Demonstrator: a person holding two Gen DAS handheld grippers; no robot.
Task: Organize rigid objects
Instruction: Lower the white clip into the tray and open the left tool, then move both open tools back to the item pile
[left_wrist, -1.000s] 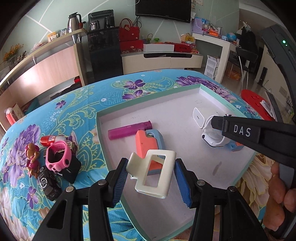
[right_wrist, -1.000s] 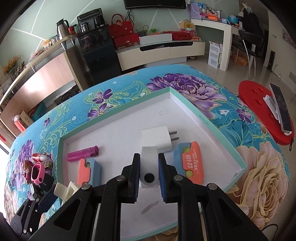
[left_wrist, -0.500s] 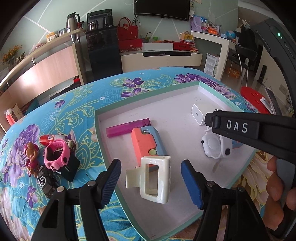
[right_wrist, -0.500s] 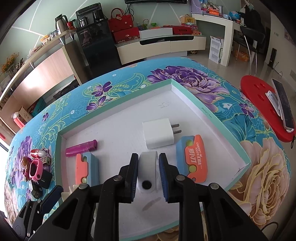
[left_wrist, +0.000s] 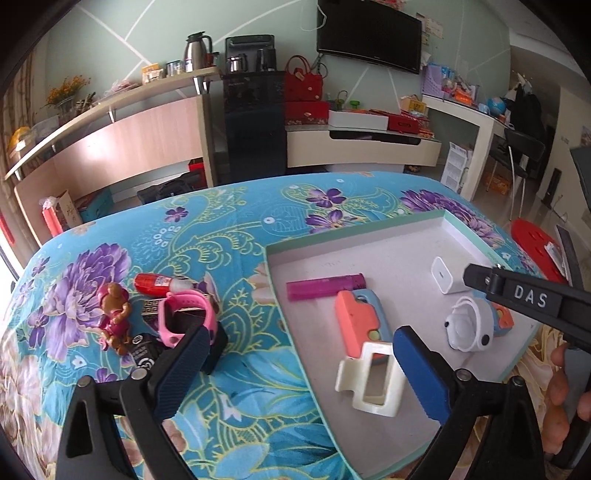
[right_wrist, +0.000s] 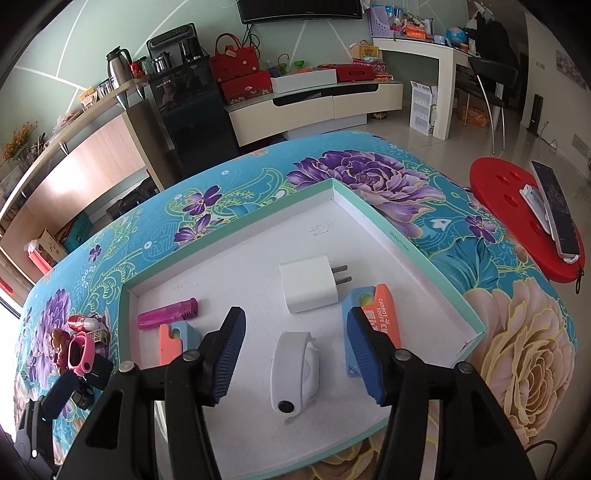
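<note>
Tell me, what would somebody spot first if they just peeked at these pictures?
Probably the bright blue flowery tablecloth and the shallow white tray on it, holding a white charger, a pink lighter and a white watch. Both tools are open: the right tool on either side of that watch, the left tool near a cream clip. Toys and a pink watch wait left of the tray.
</note>
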